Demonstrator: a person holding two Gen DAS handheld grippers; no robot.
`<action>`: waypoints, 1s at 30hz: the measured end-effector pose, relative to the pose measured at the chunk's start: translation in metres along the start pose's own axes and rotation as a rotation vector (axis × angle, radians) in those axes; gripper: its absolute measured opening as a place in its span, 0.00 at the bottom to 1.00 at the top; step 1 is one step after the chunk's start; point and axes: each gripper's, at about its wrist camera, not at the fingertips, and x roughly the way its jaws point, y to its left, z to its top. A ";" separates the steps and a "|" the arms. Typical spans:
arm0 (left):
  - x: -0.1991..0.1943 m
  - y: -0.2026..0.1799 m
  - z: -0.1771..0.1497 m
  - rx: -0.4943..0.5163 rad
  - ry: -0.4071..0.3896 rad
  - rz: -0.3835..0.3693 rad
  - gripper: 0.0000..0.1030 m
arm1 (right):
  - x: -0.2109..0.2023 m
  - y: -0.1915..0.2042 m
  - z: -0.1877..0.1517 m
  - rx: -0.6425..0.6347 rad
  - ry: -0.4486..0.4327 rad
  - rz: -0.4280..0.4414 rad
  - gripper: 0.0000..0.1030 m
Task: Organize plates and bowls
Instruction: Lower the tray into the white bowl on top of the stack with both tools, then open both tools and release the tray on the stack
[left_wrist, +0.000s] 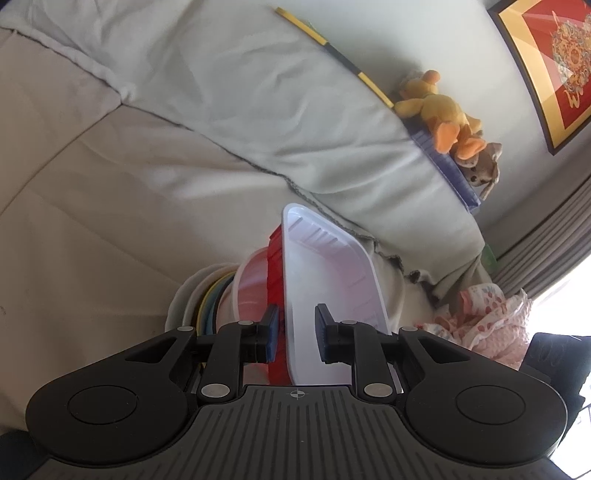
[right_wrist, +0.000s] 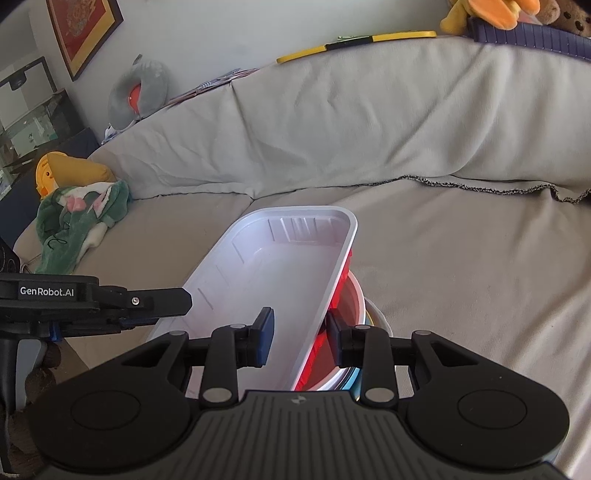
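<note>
A white rectangular tray (left_wrist: 325, 266) (right_wrist: 280, 273) tops a nested stack over the sofa seat. Under it come a red tray (left_wrist: 275, 266) (right_wrist: 341, 284), a red-lined bowl (left_wrist: 251, 288) (right_wrist: 351, 306), several coloured plates (left_wrist: 208, 299) and a white bowl (left_wrist: 184, 295) (right_wrist: 378, 314). My left gripper (left_wrist: 297, 332) is shut on one long side, one pad inside the white tray and one against the red tray. My right gripper (right_wrist: 300, 332) is shut on the opposite side in the same way. In the right wrist view the left gripper (right_wrist: 177, 299) reaches the tray's left edge.
A beige-covered sofa (right_wrist: 461, 277) with a tall back cushion (left_wrist: 258, 92) lies all around. Plush toys (left_wrist: 432, 107) and a yellow-black stick (right_wrist: 354, 40) sit on its back. Green cloth (right_wrist: 81, 218) and a grey neck pillow (right_wrist: 140, 92) lie left, pink cloth (left_wrist: 480, 314) right.
</note>
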 end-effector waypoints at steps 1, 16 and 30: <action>-0.002 0.000 -0.001 -0.001 -0.007 0.004 0.22 | 0.000 0.000 0.000 0.000 0.000 0.000 0.30; -0.004 -0.002 -0.006 0.000 0.000 -0.003 0.22 | -0.001 -0.003 -0.002 -0.015 0.006 0.009 0.30; -0.011 -0.003 -0.012 0.003 -0.031 0.011 0.23 | 0.000 -0.009 -0.006 -0.006 0.016 0.006 0.30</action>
